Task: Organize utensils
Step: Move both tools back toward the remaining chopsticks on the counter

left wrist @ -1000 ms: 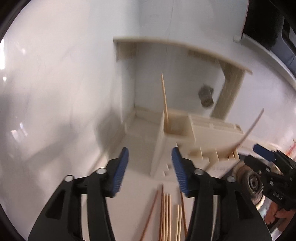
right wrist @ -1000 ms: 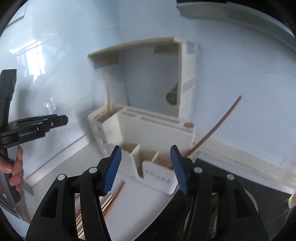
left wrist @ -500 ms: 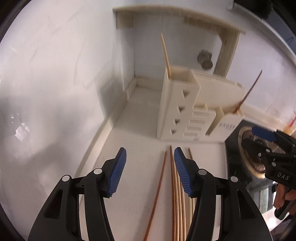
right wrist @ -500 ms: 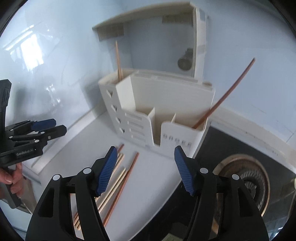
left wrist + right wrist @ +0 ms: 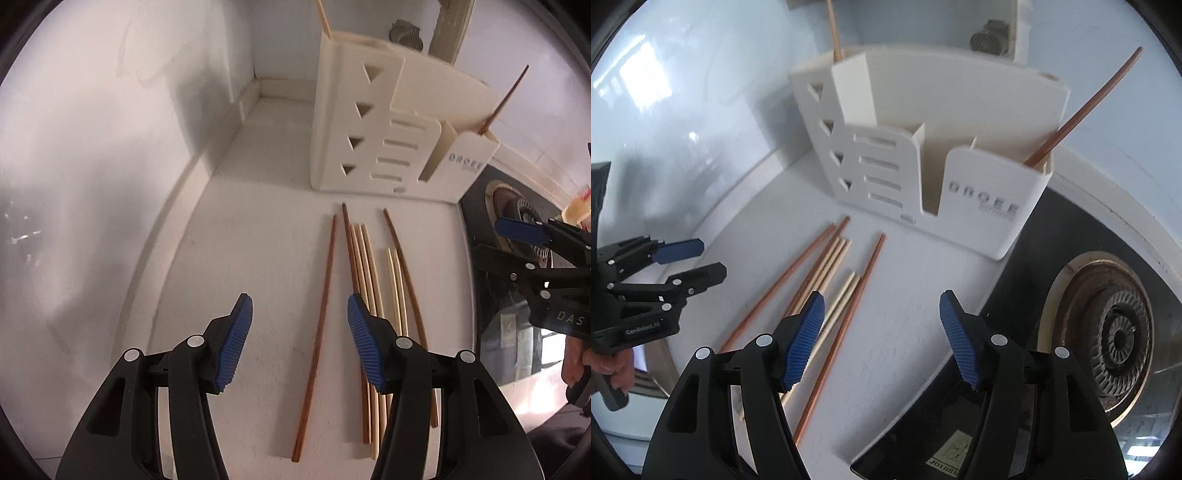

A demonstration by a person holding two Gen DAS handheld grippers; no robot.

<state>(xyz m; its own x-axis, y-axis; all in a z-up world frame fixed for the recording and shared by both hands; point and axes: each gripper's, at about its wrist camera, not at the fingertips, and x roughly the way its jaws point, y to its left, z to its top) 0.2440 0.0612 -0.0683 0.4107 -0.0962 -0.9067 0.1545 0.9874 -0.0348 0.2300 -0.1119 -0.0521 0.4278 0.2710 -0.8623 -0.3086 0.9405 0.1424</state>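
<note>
A cream utensil holder (image 5: 979, 206) lettered what looks like "DROEE" — the print is blurred — stands at upper centre, one dark chopstick (image 5: 1082, 107) leaning from its right compartment. Loose chopsticks (image 5: 369, 295) lie on the white counter (image 5: 258, 240) below it. The left gripper (image 5: 299, 343) and right gripper (image 5: 882, 339) hang above them, jaws apart and empty; the right's have just been widening. A stove burner (image 5: 1115, 332) is cut off at right.
</note>
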